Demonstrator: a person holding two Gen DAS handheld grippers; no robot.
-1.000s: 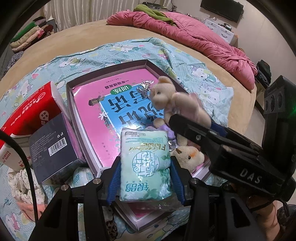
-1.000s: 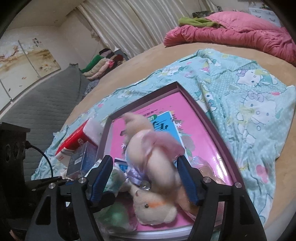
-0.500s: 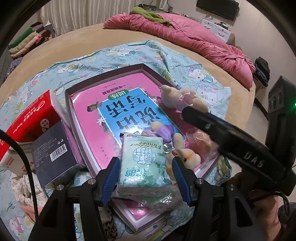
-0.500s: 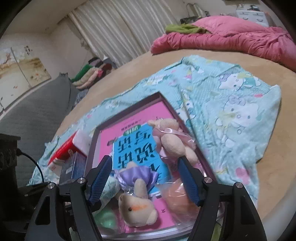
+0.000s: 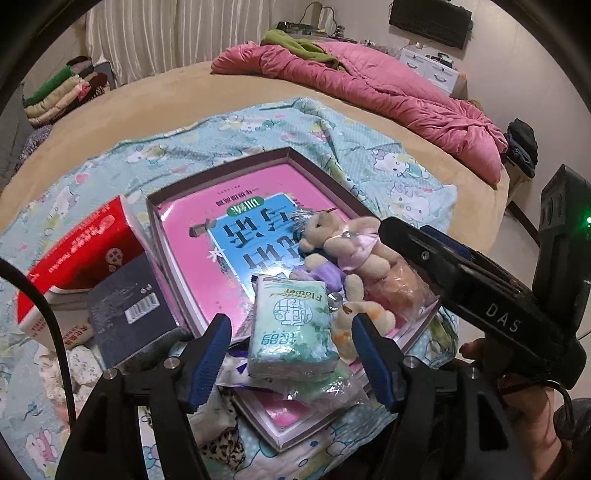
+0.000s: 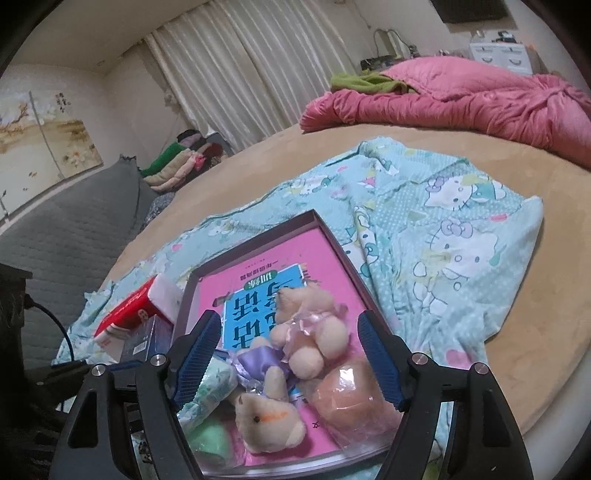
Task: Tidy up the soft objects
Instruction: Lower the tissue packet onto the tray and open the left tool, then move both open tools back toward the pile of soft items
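Left wrist view: we've got a tan bed (image 5: 122, 110), pink duvet (image 5: 388, 85) behind, curtains (image 5: 159, 33). Left tongs (image 5: 291, 350) opening off the tissue pack (image 5: 291, 325), which lies in the box (image 5: 314, 166); right tongs (image 6: 290, 354) wide over the plush bear (image 6: 310, 328).

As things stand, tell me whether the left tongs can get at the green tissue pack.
Probably yes: the green tissue pack lies between the open left tongs, nothing covering it.

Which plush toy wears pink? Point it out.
The bear lying farther up the tray, with a pink ribbon dress. The other plush, nearer the left gripper, wears a purple bow.
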